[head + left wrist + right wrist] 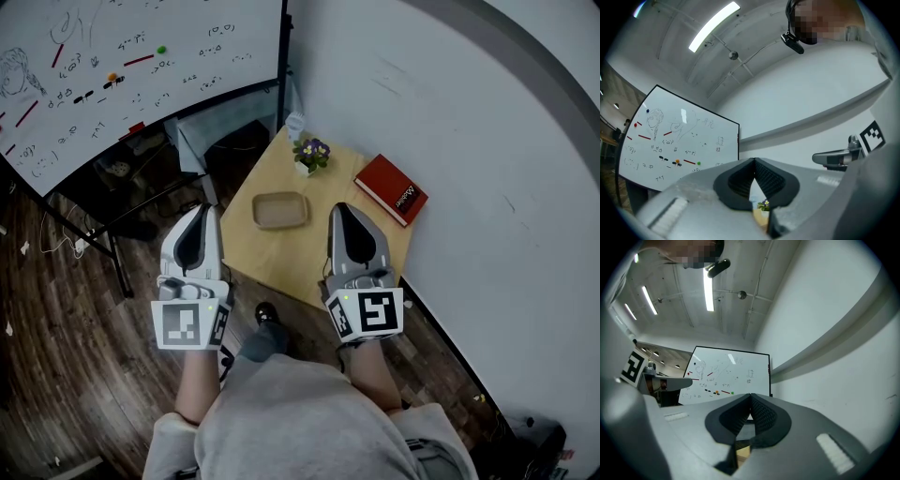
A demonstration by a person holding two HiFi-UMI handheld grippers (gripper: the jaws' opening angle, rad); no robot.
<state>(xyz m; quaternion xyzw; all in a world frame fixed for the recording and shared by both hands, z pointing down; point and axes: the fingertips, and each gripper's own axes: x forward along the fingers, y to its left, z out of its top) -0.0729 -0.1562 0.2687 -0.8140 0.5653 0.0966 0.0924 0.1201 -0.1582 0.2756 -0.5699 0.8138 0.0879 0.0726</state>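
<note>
I hold both grippers side by side above the near edge of a small wooden corner table (281, 258). My left gripper (202, 210) hangs over the table's left edge, jaws shut and empty; its own view shows the tips meeting (754, 161), with a small pot of purple flowers (764, 205) seen below them. My right gripper (342, 207) is over the table, also shut on nothing, tips together (750, 396). A shallow tan tray (279, 210) lies between the two grippers, nearest to both. The flower pot (310, 154) and a red book (391, 188) sit farther back.
A clear cup (294, 125) stands at the table's far corner against the white wall (450, 122). A whiteboard (122, 66) on a black stand is to the left, with cables and clutter on the dark wood floor (66, 328) below it.
</note>
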